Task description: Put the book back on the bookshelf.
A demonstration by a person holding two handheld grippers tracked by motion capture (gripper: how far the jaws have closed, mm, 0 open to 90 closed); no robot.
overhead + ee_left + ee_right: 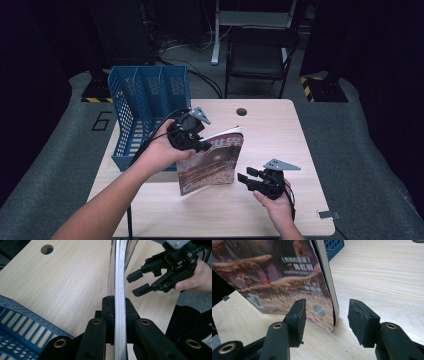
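Here the left gripper point(192, 135) clamps the magazine point(212, 162) upright on the surface point(270, 125) beside the blue file rack point(145, 107), not yet filed; the right gripper point(250, 179) waits, fingers apart.

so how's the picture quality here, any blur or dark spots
High view: the table is evenly lit, the room around it falls to near black, and the image is soft. Left gripper view: the magazine edge is sharp near the left tongs and blurs farther off. Right gripper view: the cover print is slightly blurred, the right tongs crisp.
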